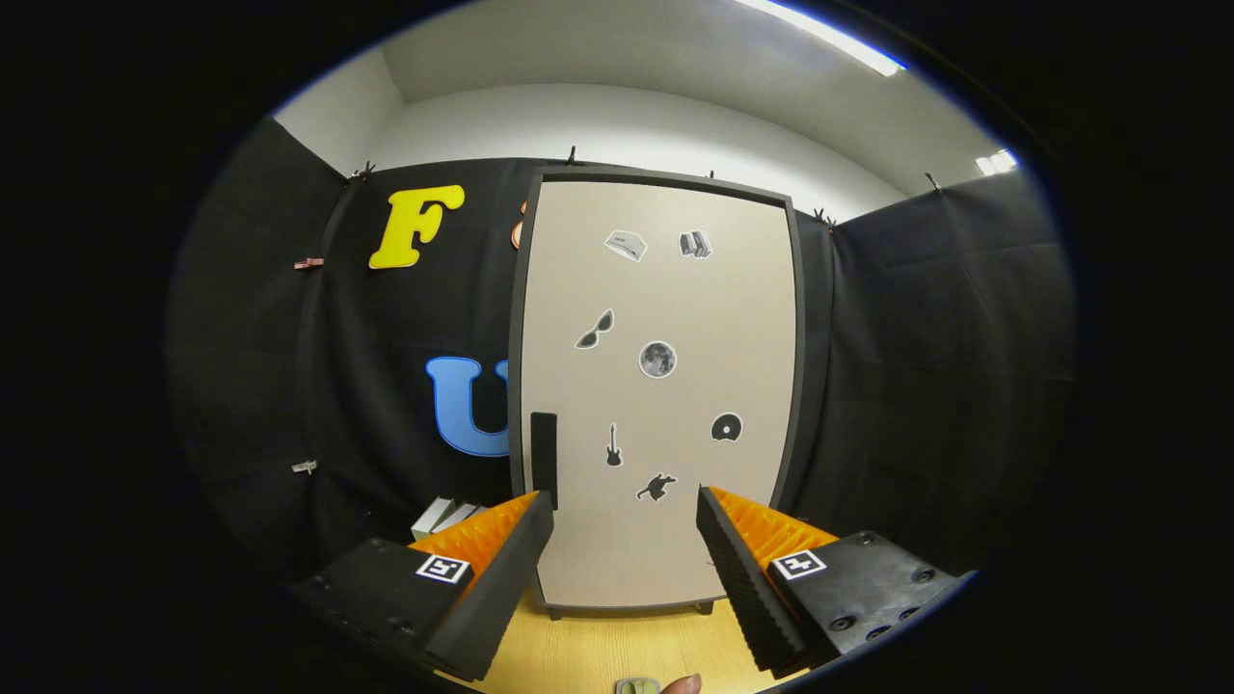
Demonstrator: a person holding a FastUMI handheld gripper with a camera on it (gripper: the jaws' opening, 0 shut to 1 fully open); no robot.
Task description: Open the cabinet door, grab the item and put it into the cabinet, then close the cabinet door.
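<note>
A tall beige cabinet (660, 386) with a dark frame stands straight ahead on the wooden table, its door shut. Several small stickers dot the door. A black vertical handle (545, 458) sits near the door's lower left edge. My gripper (625, 506) is open, its two black ribbed fingers with orange backs spread wide in front of the door's lower part, apart from it. The left fingertip (538, 511) lies just below the handle. A pale box-like item (443, 518) lies on the table left of the cabinet, partly hidden behind the left finger.
Black cloth walls close in the booth to the left, right and behind the cabinet. The light wooden tabletop (617, 646) runs between the fingers up to the cabinet's feet. A fingertip of a person's hand (681, 685) and a small greenish object (636, 686) show below the gripper.
</note>
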